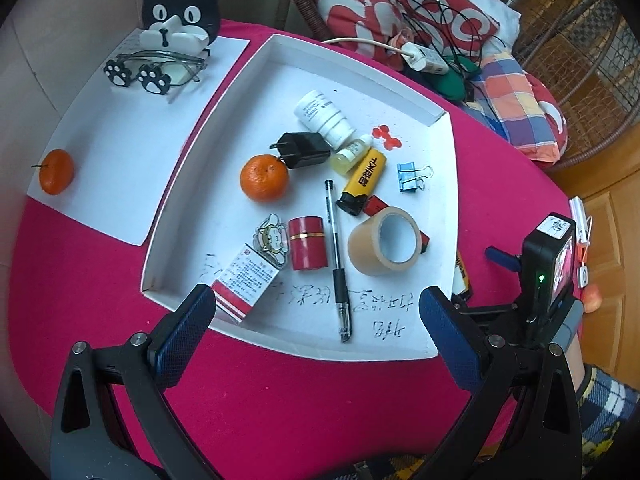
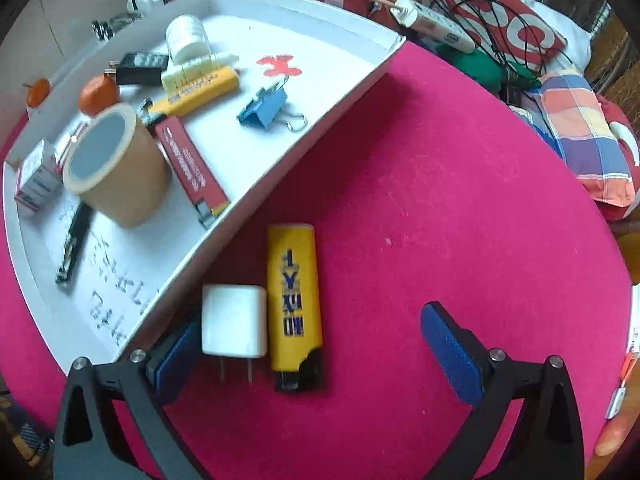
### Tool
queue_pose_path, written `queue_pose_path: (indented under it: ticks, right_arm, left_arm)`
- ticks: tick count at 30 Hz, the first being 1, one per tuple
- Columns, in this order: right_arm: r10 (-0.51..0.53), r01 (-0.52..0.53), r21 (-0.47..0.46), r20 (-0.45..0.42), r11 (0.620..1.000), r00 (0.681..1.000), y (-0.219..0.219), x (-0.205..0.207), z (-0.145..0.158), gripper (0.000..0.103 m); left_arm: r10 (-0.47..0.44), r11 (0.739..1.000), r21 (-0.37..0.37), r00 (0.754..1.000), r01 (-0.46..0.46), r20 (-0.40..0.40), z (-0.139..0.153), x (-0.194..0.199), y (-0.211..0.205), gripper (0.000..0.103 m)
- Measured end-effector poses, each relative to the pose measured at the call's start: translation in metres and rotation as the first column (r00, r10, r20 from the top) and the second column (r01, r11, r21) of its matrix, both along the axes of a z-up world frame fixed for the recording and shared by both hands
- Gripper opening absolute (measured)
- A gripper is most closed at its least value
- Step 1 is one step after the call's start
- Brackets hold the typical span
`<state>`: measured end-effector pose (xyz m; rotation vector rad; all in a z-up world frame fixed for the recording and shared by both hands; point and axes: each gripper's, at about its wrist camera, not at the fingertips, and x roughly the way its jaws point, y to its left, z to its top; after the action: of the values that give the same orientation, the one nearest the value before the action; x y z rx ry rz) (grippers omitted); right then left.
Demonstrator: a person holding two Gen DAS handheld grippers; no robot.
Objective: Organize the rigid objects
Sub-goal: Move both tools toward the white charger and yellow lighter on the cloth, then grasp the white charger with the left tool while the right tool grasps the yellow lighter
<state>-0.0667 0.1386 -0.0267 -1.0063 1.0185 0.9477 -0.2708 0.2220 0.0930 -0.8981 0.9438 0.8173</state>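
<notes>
A white tray [image 1: 280,80] on the red tablecloth holds an orange [image 1: 264,178], black charger [image 1: 302,150], white bottle [image 1: 325,118], yellow lighter [image 1: 362,182], blue binder clip [image 1: 412,176], tape roll [image 1: 386,246], pen [image 1: 338,256], red cylinder [image 1: 306,242] and medicine box [image 1: 244,282]. My left gripper [image 1: 318,312] hangs open over the tray's near edge, holding nothing. Outside the tray wall [image 2: 304,148], a white charger [image 2: 234,322] and a second yellow lighter [image 2: 294,304] lie side by side on the cloth. My right gripper [image 2: 314,340] stands open around them, its left finger [image 2: 180,344] beside the charger.
A white sheet [image 1: 120,152] left of the tray carries another orange [image 1: 56,171], glasses [image 1: 156,66] and a cat-shaped holder [image 1: 182,8]. Cushions [image 1: 400,4], a power strip [image 1: 424,56] with cables and a wicker chair crowd the far side. Bare red cloth [image 2: 460,200] lies right of the tray.
</notes>
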Motion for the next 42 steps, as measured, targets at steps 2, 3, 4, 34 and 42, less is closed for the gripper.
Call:
queue_pose_path:
  ticks: [2,3,4,34,42]
  right_arm:
    - [-0.023,0.023,0.005,0.017,1.000,1.000,-0.004,0.009,0.003,0.102]
    - [-0.042,0.042,0.009,0.026,0.999,0.999,-0.006,0.014,0.005,0.102]
    - [-0.073,0.072,0.014,0.032,0.997,0.997,-0.009,0.023,0.006,0.102]
    - [-0.615,0.629,0.213,-0.132,0.748,0.777,-0.269,0.169,0.125,0.103]
    - [-0.651,0.673,0.207,-0.174,0.710,0.739,-0.300,0.186,0.131,0.102]
  left_arm:
    - [0.002,1.000,-0.003,1.000,-0.002,-0.002,-0.001,0.002,-0.001,0.102]
    - [-0.001,1.000,-0.004,1.000,0.001,-0.002,-0.001,0.003,-0.001,0.102]
    - [-0.007,1.000,-0.005,1.000,0.007,-0.002,-0.001,0.006,-0.002,0.102]
    - [-0.692,0.714,0.091,0.719,0.694,-0.064,-0.067,0.329,-0.109,0.073]
    - [-0.761,0.622,0.111,0.632,0.775,-0.146,-0.084,0.353,-0.121,0.058]
